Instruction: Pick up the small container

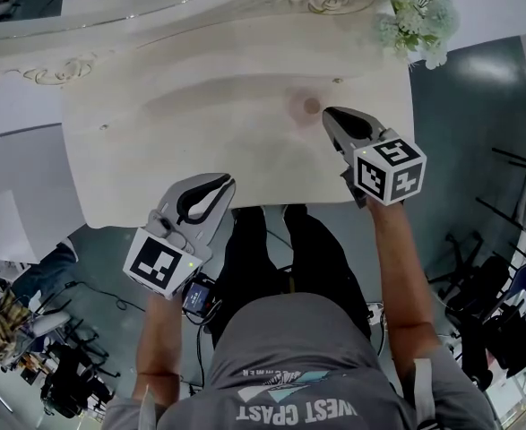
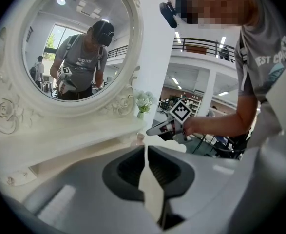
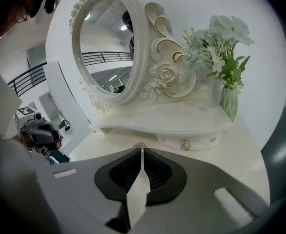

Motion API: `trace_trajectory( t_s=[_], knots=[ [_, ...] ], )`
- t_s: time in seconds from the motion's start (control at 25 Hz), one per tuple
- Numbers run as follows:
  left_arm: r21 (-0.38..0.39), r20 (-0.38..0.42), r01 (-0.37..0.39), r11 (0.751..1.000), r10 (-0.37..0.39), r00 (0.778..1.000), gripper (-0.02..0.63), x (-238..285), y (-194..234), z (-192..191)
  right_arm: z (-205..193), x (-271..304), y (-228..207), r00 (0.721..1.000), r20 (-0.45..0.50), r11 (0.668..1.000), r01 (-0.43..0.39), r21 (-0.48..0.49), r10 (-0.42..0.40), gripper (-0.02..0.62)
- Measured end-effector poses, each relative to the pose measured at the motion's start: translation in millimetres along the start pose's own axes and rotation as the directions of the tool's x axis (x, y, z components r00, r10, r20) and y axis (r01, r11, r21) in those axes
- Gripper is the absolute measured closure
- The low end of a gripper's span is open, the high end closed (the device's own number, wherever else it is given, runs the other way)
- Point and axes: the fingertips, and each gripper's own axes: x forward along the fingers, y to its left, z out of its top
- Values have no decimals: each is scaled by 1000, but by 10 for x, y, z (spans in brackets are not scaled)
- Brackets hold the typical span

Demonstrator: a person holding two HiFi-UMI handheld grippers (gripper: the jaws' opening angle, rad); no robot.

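The small container (image 1: pixel 309 106) sits on the pale surface (image 1: pixel 155 124), just ahead of the right claw (image 1: pixel 328 115), whose jaws are pressed together on nothing. The left claw (image 1: pixel 227 182) is likewise closed and empty, at the near edge. This looks like the approach. Next, the right jaws must spread before closing round the container.

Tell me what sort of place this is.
Probably an office atrium with a staged dressing corner: a white vanity, oval mirror and flowers, a balcony railing behind, office chairs around.

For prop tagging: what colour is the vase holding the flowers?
Pale green, with vertical ribs; the vase shows best in the right gripper view.
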Motion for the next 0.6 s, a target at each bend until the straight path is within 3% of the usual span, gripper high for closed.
trace_trajectory(
  t_s=[0.6],
  knots=[
    [-27, 20, 34, 999, -34, 999, 586, 154, 62, -98, -131, 193, -136, 999, -34, 1000, 7, 25, -6, 577]
  ],
)
